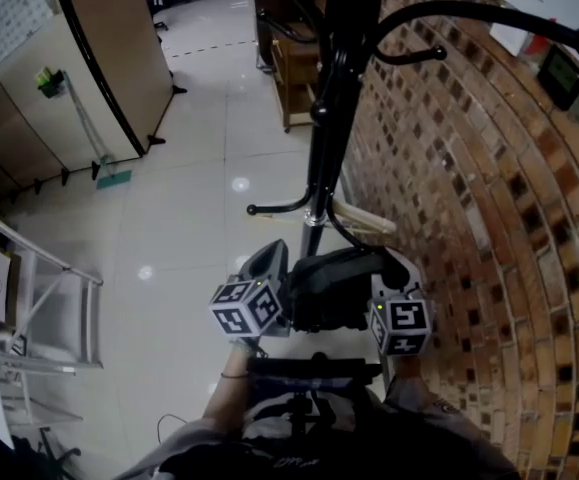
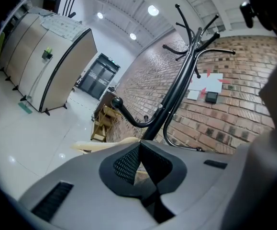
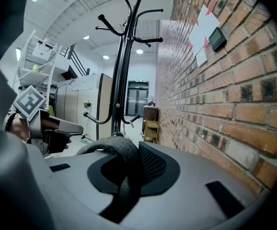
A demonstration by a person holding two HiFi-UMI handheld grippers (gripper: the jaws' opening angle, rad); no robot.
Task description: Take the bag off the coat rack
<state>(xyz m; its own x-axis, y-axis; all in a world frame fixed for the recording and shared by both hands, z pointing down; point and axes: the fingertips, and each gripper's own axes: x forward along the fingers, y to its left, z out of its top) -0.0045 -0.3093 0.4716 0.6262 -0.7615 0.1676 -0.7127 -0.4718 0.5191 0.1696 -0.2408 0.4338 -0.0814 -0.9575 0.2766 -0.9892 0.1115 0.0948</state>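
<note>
The coat rack (image 1: pixel 321 138) is a slim black metal pole with thin curved arms ending in small round knobs. It stands upright on glossy pale floor tiles (image 1: pixel 199 168), close beside a rough brick wall (image 1: pixel 489 218) of red and brown blocks. The bag (image 1: pixel 334 290) is a soft, lumpy black shape low down near the foot of the pole. It sits between the two tools, and its long side runs across from one tool to the other. The head view does not show whether any part of it rests on a lower arm of the rack. The bag's strap (image 3: pixel 114 145) is a flat band of dark grey, felt-like cloth. It rises out of the right gripper (image 3: pixel 133 166), arches over to the left in a rounded loop, and the rack stands beyond it. The right gripper is clenched on this strap, which drops down between its black dotted pads (image 3: pixel 150 164) into the slot of the smooth grey body. The left gripper (image 2: pixel 138 150) has its jaws pressed together at the tip, with nothing seen between its mesh-textured pads (image 2: pixel 126 164). It points up toward the rack's leaning pole and the wall. A small wooden shelf (image 2: pixel 101 123) of pale slats stands against the bricks farther off.
</note>
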